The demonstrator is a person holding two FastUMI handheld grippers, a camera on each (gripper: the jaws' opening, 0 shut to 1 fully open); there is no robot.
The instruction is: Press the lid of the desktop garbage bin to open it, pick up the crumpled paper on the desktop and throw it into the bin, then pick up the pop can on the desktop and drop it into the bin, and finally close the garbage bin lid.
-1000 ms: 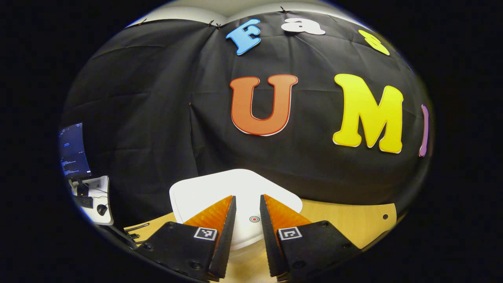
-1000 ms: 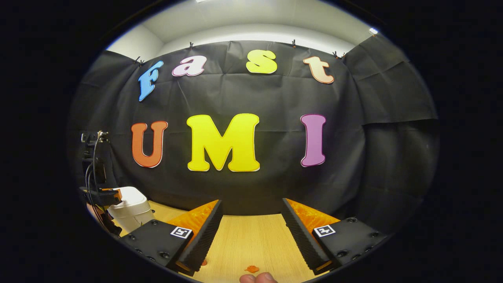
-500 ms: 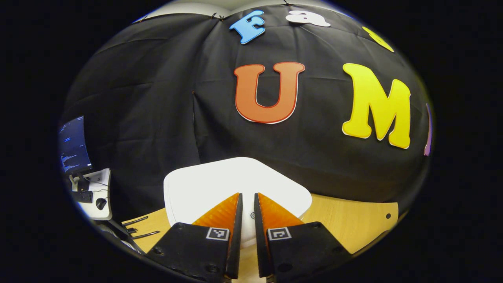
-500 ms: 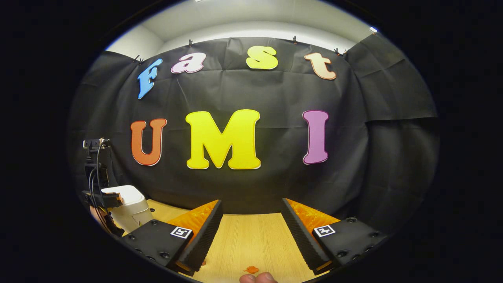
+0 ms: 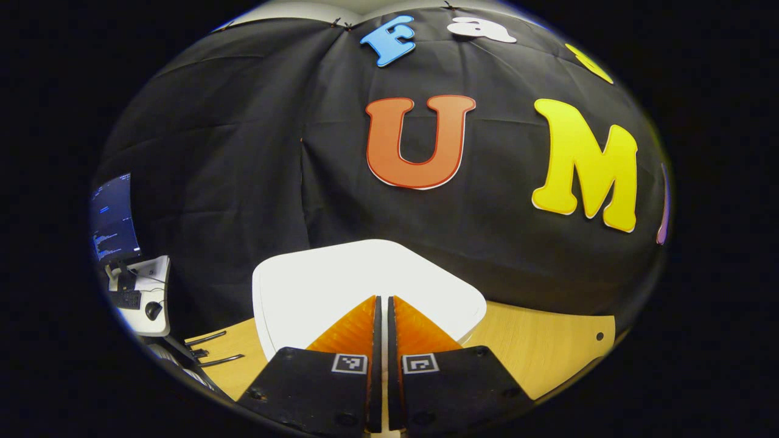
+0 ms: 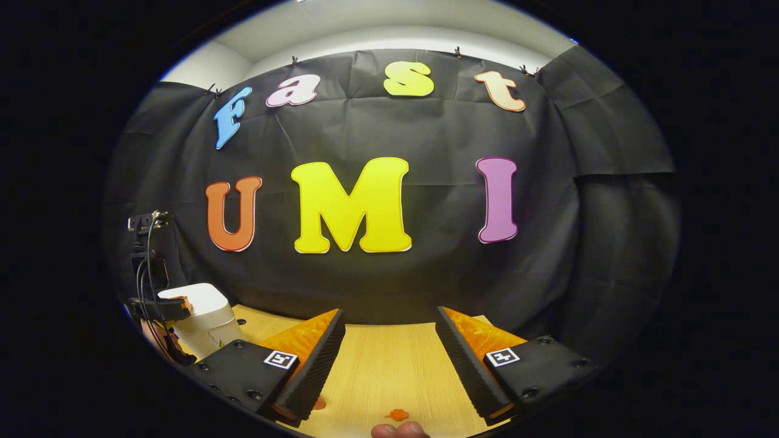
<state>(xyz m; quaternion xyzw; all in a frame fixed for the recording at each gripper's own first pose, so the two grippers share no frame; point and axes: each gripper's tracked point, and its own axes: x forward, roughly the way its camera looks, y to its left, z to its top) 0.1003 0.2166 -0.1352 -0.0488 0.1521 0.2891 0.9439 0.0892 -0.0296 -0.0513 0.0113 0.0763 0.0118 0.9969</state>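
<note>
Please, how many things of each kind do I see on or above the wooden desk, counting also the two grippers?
White plastic garbage bin: 1
Two-finger grippers: 2 (left gripper, fingers together at the bin's lid; right gripper, fingers apart)
Small orange scraps on the light wooden desktop: 2
Total: 5

Landmark: garbage bin (image 5: 365, 286), standing on the desktop (image 5: 535, 350) before the booth wall
Left gripper (image 5: 381, 301): over the near part of the bin's lid
Right gripper (image 6: 389, 319): well apart from the bin, to its right, above bare desktop
Monitor (image 5: 112, 222): far left of the bin, beyond the desktop's edge
</note>
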